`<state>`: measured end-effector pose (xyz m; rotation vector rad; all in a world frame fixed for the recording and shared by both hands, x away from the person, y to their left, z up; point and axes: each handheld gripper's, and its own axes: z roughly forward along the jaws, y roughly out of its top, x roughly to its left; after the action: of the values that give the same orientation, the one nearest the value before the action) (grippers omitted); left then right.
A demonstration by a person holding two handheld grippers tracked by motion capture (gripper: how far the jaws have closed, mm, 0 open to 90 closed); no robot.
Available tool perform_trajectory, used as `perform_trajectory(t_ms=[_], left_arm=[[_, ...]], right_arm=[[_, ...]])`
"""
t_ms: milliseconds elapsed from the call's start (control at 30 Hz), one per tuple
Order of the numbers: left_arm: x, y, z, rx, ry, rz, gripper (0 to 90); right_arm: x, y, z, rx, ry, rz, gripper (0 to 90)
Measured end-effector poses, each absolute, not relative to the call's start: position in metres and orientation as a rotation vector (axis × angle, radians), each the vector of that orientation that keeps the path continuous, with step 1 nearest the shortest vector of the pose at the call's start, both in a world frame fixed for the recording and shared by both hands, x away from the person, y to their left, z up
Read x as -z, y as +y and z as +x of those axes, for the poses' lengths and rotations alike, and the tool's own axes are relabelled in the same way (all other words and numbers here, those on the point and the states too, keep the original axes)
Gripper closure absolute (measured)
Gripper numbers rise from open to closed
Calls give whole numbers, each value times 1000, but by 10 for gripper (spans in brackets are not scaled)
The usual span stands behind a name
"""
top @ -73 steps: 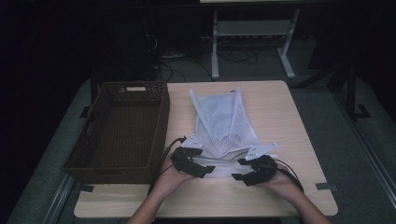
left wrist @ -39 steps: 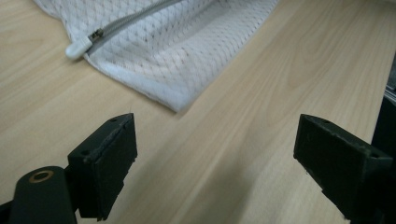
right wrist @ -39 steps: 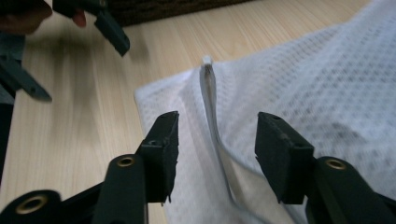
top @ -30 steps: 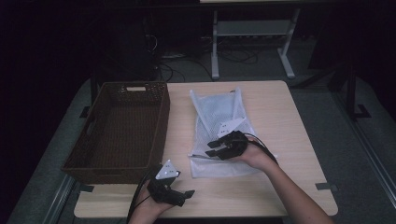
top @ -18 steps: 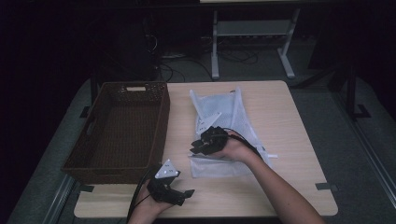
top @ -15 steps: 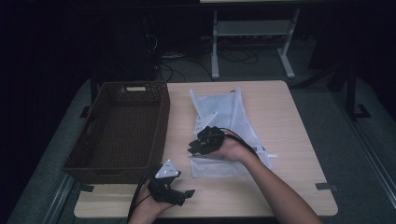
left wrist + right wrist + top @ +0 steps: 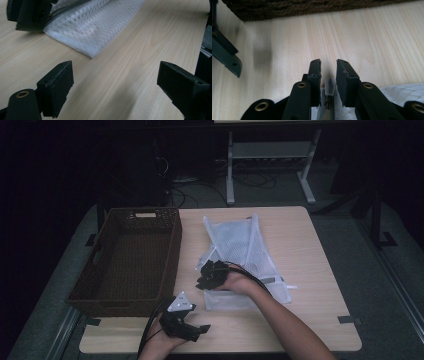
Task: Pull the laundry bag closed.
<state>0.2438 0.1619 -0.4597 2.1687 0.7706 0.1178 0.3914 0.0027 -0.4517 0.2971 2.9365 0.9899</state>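
Mesh bag (image 7: pixel 245 255), white w/ a grey zipper, lies flat on the wooden table (image 7: pixel 310 250) in the high view, just right of the dark wicker basket (image 7: pixel 130 260), which sits on the table's left part. Right gripper (image 7: pixel 204 279) is down at the bag's near-left corner, pointing toward the basket, the person's forearm coming in diagonally from bottom right. Left gripper (image 7: pixel 197 330) sits near the table's front edge, well apart from the bag, grey three-cornered plate on top, cable trailing off the edge.

Left gripper view: left gripper (image 7: pixel 115 82) w/ jaws wide apart, nothing btwn them, just bare tabletop. Corner of the mesh bag (image 7: pixel 97 25) lies ahead on the wood, not touching the jaws. Right gripper shows top left as a dark block (image 7: pixel 28 13) at the bag's edge by the grey zipper tape.

Right gripper view: right gripper (image 7: pixel 329 66) w/ jaws nearly together, they've just been closing in. Grey zipper pull (image 7: pixel 329 86) stands in the narrow gap btwn them, w/ zipper tape running down below it. Looks like slim slivers of space either side of the pull, so pads don't seem to be pinching it yet, tho it's tight. White mesh (image 7: pixel 402 93) peeks out bottom right. Basket's woven wall (image 7: pixel 312 7) runs across the top, wood btwn it and the jaw tips.
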Motion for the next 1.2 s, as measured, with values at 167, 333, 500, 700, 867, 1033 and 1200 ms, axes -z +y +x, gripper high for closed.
perform_trajectory(t_ms=[167, 333, 500, 700, 867, 1033, 1200], left_arm=[[460, 163, 244, -116, 778, 2164, 138], [459, 163, 244, -110, 778, 2161, 138], [459, 165, 245, -113, 783, 2155, 138], [459, 166, 246, -111, 785, 2152, 137], [460, 166, 246, -107, 791, 2152, 137], [461, 165, 246, -103, 797, 2148, 137], [461, 165, 247, -101, 794, 2151, 138]], right_arm=[[454, 3, 392, -954, 2935, 309, 770], [454, 2, 391, -959, 2935, 309, 799], [445, -3, 389, -996, 2911, 319, 799], [435, -17, 387, -1038, 2889, 327, 799], [436, -31, 383, -1057, 2888, 343, 798], [436, -47, 379, -1087, 2873, 365, 716], [432, -65, 379, -1124, 2866, 388, 617]])
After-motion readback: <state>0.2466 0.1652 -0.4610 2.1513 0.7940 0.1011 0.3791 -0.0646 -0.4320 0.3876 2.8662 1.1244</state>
